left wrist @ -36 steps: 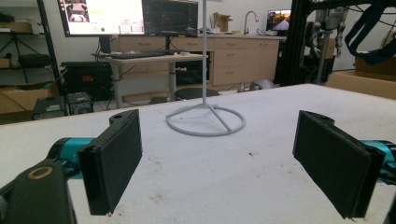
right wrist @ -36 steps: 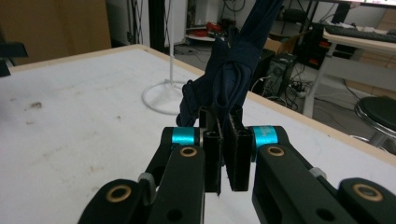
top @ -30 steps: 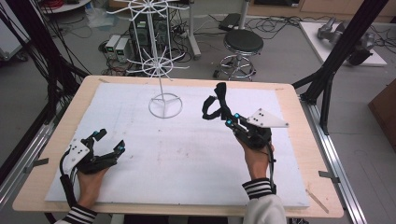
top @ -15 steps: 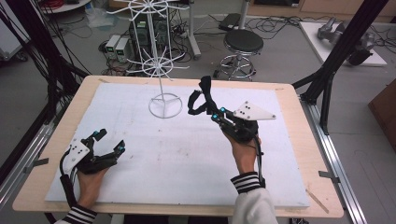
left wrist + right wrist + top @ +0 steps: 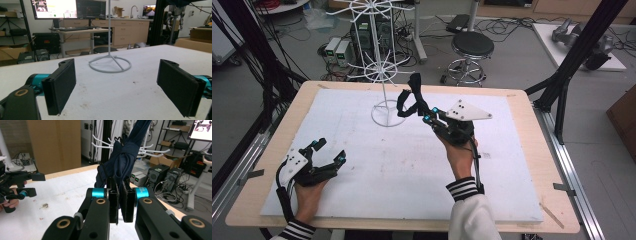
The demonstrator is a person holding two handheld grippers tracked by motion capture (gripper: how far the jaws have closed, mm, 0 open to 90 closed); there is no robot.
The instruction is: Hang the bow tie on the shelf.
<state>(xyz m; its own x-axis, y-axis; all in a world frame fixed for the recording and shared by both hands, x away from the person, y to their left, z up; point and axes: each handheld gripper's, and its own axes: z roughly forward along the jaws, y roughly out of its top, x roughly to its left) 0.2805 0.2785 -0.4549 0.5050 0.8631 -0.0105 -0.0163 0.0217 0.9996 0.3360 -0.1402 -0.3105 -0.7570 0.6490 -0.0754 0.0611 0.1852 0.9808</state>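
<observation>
A dark navy knotted cloth [image 5: 411, 98] [image 5: 122, 161] hangs upward from my right gripper [image 5: 428, 114] [image 5: 121, 203], whose jaws are shut on its lower end. The gripper is raised over the white mat, just right of the white wire rack [image 5: 382, 75], close to its ring base [image 5: 388, 120]. In the right gripper view the rack's white hooks [image 5: 150, 149] stand right behind the cloth. My left gripper [image 5: 331, 150] [image 5: 116, 85] rests on the mat at the front left, open with nothing between its pads; the rack's base [image 5: 110, 64] lies ahead of it.
The white mat [image 5: 512, 165] covers a wooden table [image 5: 532, 150]. Black frame posts [image 5: 577, 55] rise at the right and left sides. Behind the table are a round stool [image 5: 472, 46] and computer boxes [image 5: 338, 50] on the floor.
My right gripper has carried the cloth left and slightly upward, toward the wire rack. The left gripper has stayed where it was.
</observation>
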